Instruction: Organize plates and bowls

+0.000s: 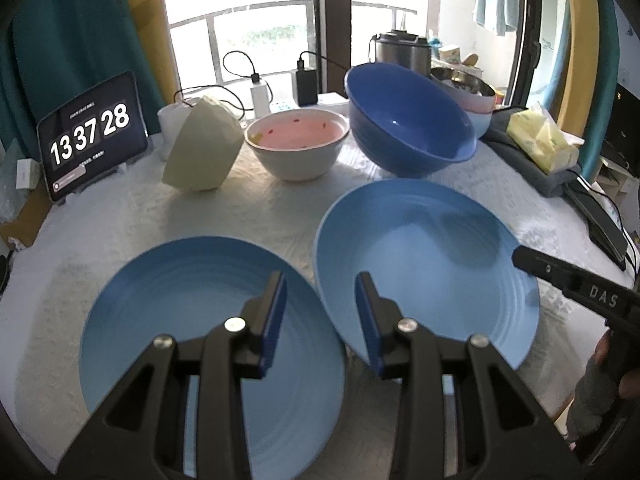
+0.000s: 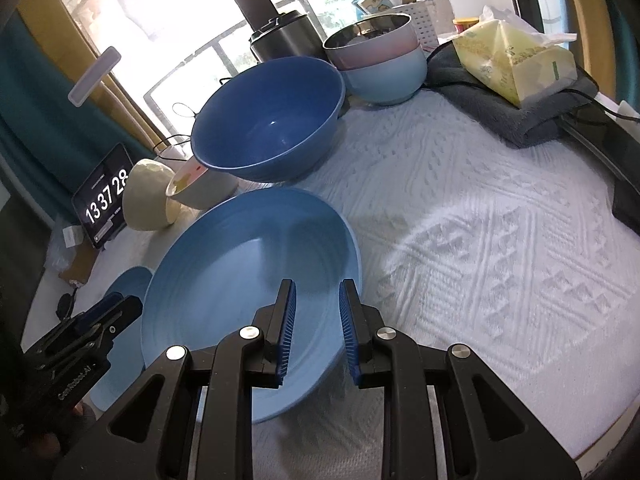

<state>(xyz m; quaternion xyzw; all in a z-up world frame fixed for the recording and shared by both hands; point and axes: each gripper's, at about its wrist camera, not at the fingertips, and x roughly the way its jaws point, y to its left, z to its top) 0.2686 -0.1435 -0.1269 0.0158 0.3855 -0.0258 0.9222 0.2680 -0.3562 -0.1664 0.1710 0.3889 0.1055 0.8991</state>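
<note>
Left wrist view
Left gripper [image 1: 320, 312]: hovering low over the near table, fingers standing apart with nothing between them.
Left plate [image 1: 180, 320]: light blue, lying flat on the white tablecloth [image 1: 260, 216], showing under the left finger.
Right plate [image 1: 424, 264]: light blue, sitting just right of the left plate, its near rim appearing to ride over that plate's edge.
Right gripper [image 1: 532, 262]: reaching in from the right, tip sitting at the right plate's right rim; cannot tell from here how its fingers are standing.
Dark blue bowl [image 1: 408, 120]: tilting toward the camera, far of the right plate.
White bowl [image 1: 296, 144]: pink inside, standing left of the dark blue bowl.
Cream bowl [image 1: 204, 148]: lying on its side, left of the white bowl.
Tablet clock [image 1: 92, 132]: leaning at far left.

Right wrist view
Right gripper [image 2: 317, 316]: fingers standing apart, straddling the near right rim of the right plate [image 2: 248, 280], not clamping it.
Left gripper [image 2: 108, 308]: showing at near left, over the left plate [image 2: 128, 284].
Dark blue bowl [image 2: 272, 120]: sitting far of the right plate.
Stacked bowls [image 2: 380, 60]: pink over pale blue, standing far right of the dark blue bowl.
Tissue pack [image 2: 512, 56]: resting on a grey towel [image 2: 500, 108] at far right.
</note>
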